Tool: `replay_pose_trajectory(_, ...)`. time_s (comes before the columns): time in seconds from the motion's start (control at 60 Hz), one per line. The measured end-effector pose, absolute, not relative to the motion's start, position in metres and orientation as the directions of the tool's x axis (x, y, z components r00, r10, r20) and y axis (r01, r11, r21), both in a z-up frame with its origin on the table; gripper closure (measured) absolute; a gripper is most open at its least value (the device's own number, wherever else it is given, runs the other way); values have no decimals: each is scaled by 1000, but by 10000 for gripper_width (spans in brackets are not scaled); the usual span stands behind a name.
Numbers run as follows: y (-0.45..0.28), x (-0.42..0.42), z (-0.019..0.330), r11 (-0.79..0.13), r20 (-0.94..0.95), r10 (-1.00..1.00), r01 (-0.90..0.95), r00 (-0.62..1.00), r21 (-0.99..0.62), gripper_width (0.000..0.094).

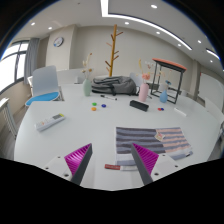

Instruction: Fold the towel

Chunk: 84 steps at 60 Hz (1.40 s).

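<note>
Striped cloth in greys and muted pinks, the towel lies spread flat on the white table, just ahead of the gripper and offset to its right side: the right finger's magenta pad sits at the towel's near edge, while the left pad is over bare tabletop. The fingers stand wide apart with nothing between them. The towel's long axis runs across the view, roughly square to the line of the fingers, so its near long edge is the part closest to the jaws, and the near left corner looks the handiest place to pinch; I judge that the gripper must shift a little to the right and drop to the cloth before closing. Nothing stands in the way on that short path. Farther off on the table are a remote control to the left, a black flat object and a pink cup beyond the towel, a few small coloured bits near the middle, and a dark heap of cloth at the far side. A wooden coat stand rises behind the table, and a blue chair stands at the left.
</note>
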<state>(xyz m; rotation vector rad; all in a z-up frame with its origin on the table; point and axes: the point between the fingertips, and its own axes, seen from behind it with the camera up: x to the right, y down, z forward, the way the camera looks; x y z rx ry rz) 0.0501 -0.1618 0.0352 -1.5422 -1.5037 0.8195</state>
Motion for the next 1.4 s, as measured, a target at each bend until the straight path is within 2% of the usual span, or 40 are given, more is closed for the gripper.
replay_pose_trajectory(0.383,-135,-20,-12,15,62,996,543,69,-840,86)
replay_pose_trajectory(0.467,-135,-24,-19,-10,38,997,570,73,-822,127)
replay_pose_trajectory(0.5,-135,-25,-21,-12,36,997,576,72,-817,215)
replay_pose_trajectory(0.517,-134,-26,-21,-11,38,997,579,72,-815,319)
replay_pose_trajectory(0.567,-131,-28,-22,5,60,996,588,73,-809,782)
replay_pose_trajectory(0.583,-126,-28,-20,9,75,993,588,88,-809,894)
replay_pose_trajectory(0.683,-127,-27,-20,6,89,990,596,110,-803,901)
replay_pose_trajectory(0.783,-160,-20,-11,-72,-41,997,618,64,-783,905)
replay_pose_trajectory(0.933,-175,-13,62,-162,-179,984,552,23,-818,906)
replay_pose_trajectory(1.083,-109,-15,109,-199,-182,980,499,83,-843,905)
replay_pose_trajectory(1.267,-6,-18,89,-174,-104,982,528,159,-831,906)
replay_pose_trajectory(1.4,48,-16,57,-136,-40,983,568,179,-812,906)
